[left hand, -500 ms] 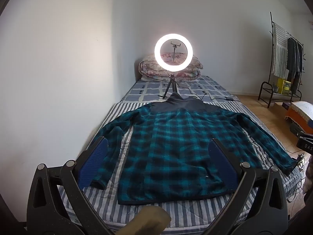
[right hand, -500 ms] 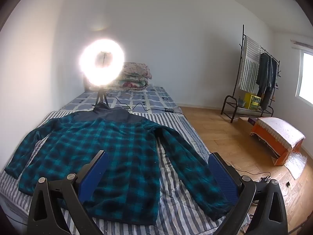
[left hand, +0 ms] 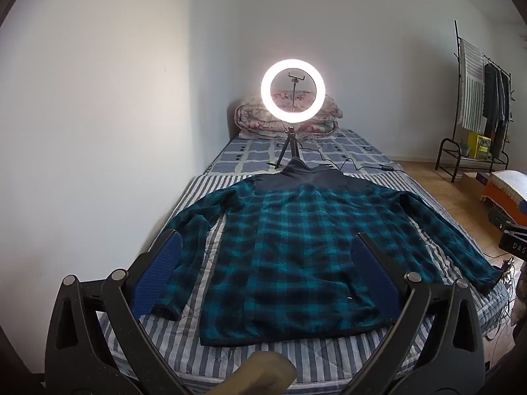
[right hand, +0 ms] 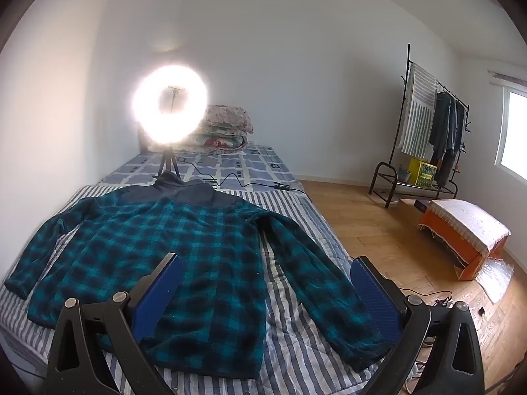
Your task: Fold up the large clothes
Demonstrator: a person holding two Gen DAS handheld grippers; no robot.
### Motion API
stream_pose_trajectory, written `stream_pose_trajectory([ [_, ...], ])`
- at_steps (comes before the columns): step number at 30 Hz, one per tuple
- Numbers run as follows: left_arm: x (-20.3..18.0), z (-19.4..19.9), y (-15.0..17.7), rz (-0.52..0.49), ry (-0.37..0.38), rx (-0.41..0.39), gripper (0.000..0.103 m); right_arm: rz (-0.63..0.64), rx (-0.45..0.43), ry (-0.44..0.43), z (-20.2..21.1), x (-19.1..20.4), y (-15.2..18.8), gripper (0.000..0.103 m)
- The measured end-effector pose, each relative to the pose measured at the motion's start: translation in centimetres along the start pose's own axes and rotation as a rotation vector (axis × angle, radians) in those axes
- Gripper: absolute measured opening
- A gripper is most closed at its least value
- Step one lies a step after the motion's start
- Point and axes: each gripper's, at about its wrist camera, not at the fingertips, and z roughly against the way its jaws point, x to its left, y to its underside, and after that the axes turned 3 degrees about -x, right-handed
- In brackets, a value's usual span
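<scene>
A teal and black plaid fleece jacket (left hand: 290, 250) with a dark grey collar lies spread flat on the striped bed (left hand: 296, 358), both sleeves stretched out to the sides. It also shows in the right wrist view (right hand: 171, 256). My left gripper (left hand: 265, 247) is open and empty, held above the bed's near edge over the jacket's hem. My right gripper (right hand: 266, 266) is open and empty, above the jacket's right sleeve (right hand: 322, 293) and lower right body.
A lit ring light on a tripod (left hand: 293, 89) stands on the bed behind the collar, its cable (right hand: 250, 181) trailing right. Folded quilts (left hand: 286, 118) lie at the head. A wall runs along the left. A clothes rack (right hand: 425, 138) and an orange box (right hand: 461, 233) stand on the wood floor.
</scene>
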Motion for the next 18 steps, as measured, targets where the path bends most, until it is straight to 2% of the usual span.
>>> stream_pose_trajectory([
  [18, -0.13, 0.54, -0.66, 0.003, -0.005, -0.012, 0.103, 0.011, -0.005, 0.007, 0.27, 0.61, 0.04, 0.103],
])
